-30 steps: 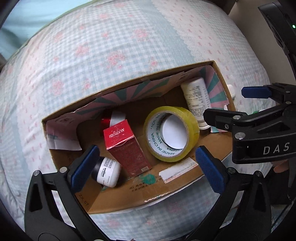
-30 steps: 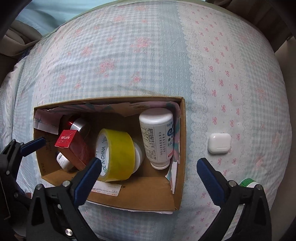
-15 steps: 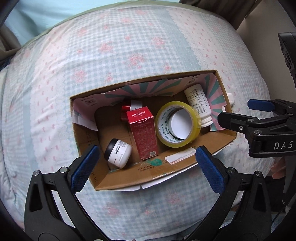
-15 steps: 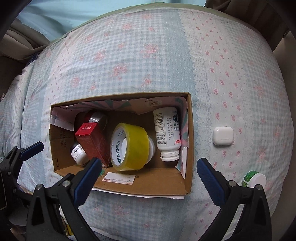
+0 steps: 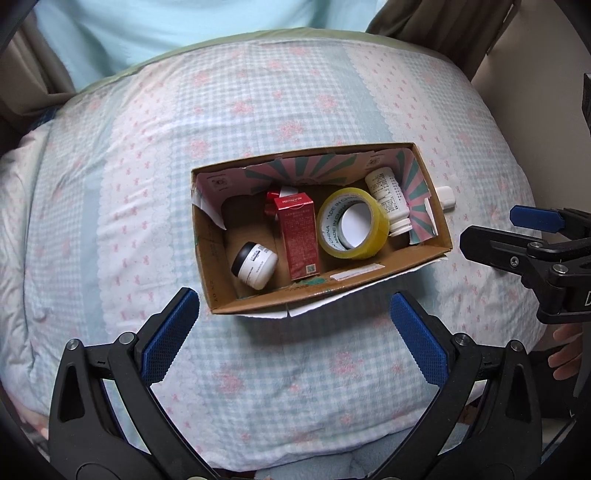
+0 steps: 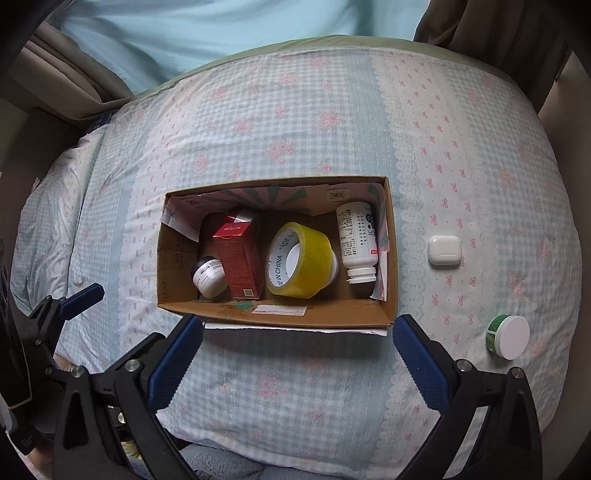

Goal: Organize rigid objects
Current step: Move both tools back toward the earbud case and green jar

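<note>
An open cardboard box (image 5: 369, 280) (image 6: 332, 314) lies on the checked bedspread. Inside are a white cream jar (image 5: 255, 264) (image 6: 208, 277), a red carton (image 5: 298, 236) (image 6: 238, 258), a yellow tape roll (image 5: 352, 223) (image 6: 299, 260) and a white pill bottle (image 5: 388, 199) (image 6: 358, 240). A red-capped item (image 5: 271, 203) hides behind the carton. Right of the box lie a white earbud case (image 6: 444, 250) (image 5: 446, 196) and a green-and-white tape roll (image 6: 508, 336). My left gripper (image 5: 295, 336) and right gripper (image 6: 295, 354) hover open and empty before the box's near wall.
The bedspread (image 6: 295, 129) slopes off at every edge. A pale blue wall (image 6: 207, 29) and beige curtains (image 6: 70, 74) stand beyond it. The right gripper (image 5: 524, 240) shows at the left wrist view's right edge, with a hand (image 5: 565, 358) below it.
Both grippers have pulled back and up from the box, so it looks smaller and farther. The green-and-white tape roll has come fully into the right wrist view. Nothing in the box moved.
</note>
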Motion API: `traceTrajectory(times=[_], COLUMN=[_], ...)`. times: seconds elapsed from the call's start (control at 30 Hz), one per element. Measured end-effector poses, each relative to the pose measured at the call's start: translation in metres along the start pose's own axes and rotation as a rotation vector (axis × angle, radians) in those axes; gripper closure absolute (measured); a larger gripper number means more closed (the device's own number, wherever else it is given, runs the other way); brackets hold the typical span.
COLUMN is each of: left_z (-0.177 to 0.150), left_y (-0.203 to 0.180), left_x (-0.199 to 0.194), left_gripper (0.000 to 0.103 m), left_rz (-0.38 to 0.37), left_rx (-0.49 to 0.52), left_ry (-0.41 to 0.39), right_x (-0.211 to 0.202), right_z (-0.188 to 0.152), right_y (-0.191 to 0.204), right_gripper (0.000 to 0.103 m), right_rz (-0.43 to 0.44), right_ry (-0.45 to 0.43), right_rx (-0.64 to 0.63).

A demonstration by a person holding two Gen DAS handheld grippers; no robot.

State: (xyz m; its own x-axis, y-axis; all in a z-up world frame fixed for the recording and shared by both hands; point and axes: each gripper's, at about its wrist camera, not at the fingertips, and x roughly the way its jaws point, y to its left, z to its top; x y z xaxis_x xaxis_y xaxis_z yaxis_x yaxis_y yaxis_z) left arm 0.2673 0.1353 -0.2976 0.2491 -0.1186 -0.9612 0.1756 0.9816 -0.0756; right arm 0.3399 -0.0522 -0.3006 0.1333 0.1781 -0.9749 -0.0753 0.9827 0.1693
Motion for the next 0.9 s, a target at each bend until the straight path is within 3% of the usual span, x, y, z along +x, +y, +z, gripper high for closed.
traceTrajectory(times=[0.13,0.27,0.5,0.7,0.9], left_z=[-0.004,-0.004,0.002,0.010,0.031], left_y=[0.004,0.004,-0.024,-0.082,-0.173], left_x=[-0.017,-0.031,-0.048,-0.052,-0.025], left_gripper=[0.000,0.000,0.000,0.000,0.000], left_rz=[-0.014,-0.020,0.004,0.003,-0.033], left_rx=[-0.015,-0.021,0.031,0.053,0.101], left_ry=[-0.015,-0.030,-0.067,-0.103,-0.066], right_x=[-0.020,-0.043,-0.076,-0.104,-0.115], right_z=[-0.018,-0.034,-0.067,-0.099,-0.133], right_y=[0.008,0.008,-0.024,-0.087,-0.176], right_gripper=[0.001,0.001,0.001,0.001,0.001], right_rz=[-0.005,-0.062,-0.064,-0.118,-0.142], right_ry=[-0.019,-0.068,-0.142,-0.176,-0.165], right_rx=[0.006,0.035,0.144,0.229,0.307])
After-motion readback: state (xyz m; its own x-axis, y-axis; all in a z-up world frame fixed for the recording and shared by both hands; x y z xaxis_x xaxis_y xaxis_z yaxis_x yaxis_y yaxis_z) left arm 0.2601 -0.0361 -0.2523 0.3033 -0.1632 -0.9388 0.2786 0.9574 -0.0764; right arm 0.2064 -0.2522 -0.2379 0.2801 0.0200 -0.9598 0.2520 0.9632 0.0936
